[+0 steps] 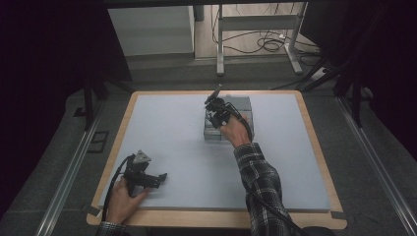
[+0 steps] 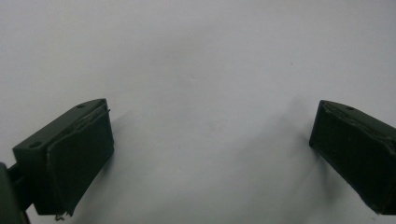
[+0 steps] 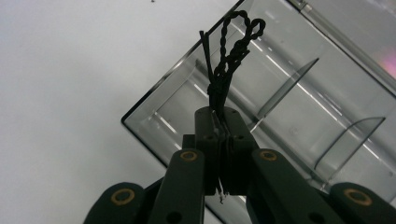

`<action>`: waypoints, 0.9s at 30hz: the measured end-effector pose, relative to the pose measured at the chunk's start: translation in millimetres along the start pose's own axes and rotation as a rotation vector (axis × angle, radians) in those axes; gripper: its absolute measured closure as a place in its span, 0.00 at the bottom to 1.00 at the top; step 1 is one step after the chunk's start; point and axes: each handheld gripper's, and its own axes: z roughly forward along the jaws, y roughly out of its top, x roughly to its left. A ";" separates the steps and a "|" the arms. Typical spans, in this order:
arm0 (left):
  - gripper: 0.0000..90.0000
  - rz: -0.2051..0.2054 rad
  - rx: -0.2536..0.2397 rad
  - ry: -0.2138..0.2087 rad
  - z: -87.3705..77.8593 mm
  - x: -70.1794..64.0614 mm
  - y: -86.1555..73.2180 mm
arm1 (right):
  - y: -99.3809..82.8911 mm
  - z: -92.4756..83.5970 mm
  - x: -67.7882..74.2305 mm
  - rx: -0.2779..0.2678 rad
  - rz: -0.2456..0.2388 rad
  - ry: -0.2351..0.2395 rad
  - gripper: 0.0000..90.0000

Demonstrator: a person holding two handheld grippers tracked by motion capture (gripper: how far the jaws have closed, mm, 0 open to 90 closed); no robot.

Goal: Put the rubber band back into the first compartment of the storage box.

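The right gripper point(image 3: 223, 122) is clenched on a small bundle of black twisted wire ties point(image 3: 229, 56), their looped ends sticking out past the jaw tips, and it hangs over the clear plastic organiser box with upright dividers point(image 3: 299, 116). In the high view that right gripper point(image 1: 214, 109) is at the far middle of the pale grey mat point(image 1: 187, 147), above the near left part of the box point(image 1: 244, 105). From the right gripper view the ties hang over the end compartment at the box's corner, but they are not yet down inside it and the jaws have not let go, so the pick-up looks done and the lowering and release seem to be what is left. No other ties show in the compartments that can be seen. The left gripper point(image 1: 160, 178) rests at the near left of the mat, its jaws spread wide with nothing between them point(image 2: 210, 140) and bare mat beneath.
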 end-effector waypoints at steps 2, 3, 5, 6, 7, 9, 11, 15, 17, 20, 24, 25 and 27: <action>0.00 -0.001 -0.001 -0.001 0.0 -0.1 0.0 | 2.3 5.2 -1.7 0.002 0.000 -0.011 0.95; 0.00 -0.001 -0.001 -0.001 0.0 -0.1 0.0 | 2.3 5.2 -1.7 0.002 0.000 -0.011 0.95; 0.00 -0.001 -0.001 -0.001 0.0 -0.1 0.0 | 3.6 9.2 -3.7 0.002 0.005 -0.018 0.95; 0.00 -0.001 -0.001 -0.001 0.0 -0.1 0.0 | 3.9 10.3 -4.5 0.002 0.008 -0.019 0.95; 0.00 -0.001 0.000 0.000 0.0 0.0 0.0 | 4.4 11.8 -5.6 -0.001 0.006 -0.027 0.95; 0.00 0.000 0.000 0.000 0.0 0.0 0.0 | 5.8 14.2 -6.7 -0.001 0.011 -0.039 0.95; 0.00 0.000 0.000 0.001 -0.1 0.0 0.0 | 7.3 16.0 -8.5 -0.008 0.009 -0.038 0.95; 0.00 0.000 0.000 0.000 -0.1 0.0 0.0 | 11.1 19.5 -10.0 -0.008 0.012 -0.052 0.95; 0.00 0.000 0.000 0.000 -0.1 0.0 0.0 | 13.1 21.3 -11.2 -0.012 0.006 -0.060 0.95; 0.00 0.000 0.000 0.000 -0.1 0.0 0.0 | 15.0 24.0 -11.0 -0.009 0.002 -0.073 0.88; 0.00 0.000 0.000 0.000 -0.1 0.0 0.0 | 14.7 22.5 -12.6 -0.014 0.001 -0.086 0.81; 0.00 0.000 0.000 0.000 -0.1 0.0 0.0 | 14.7 22.5 -12.6 -0.014 0.001 -0.086 0.81; 0.00 0.000 0.000 0.000 -0.1 0.0 0.0 | 13.6 20.5 -13.6 -0.019 0.003 -0.092 0.79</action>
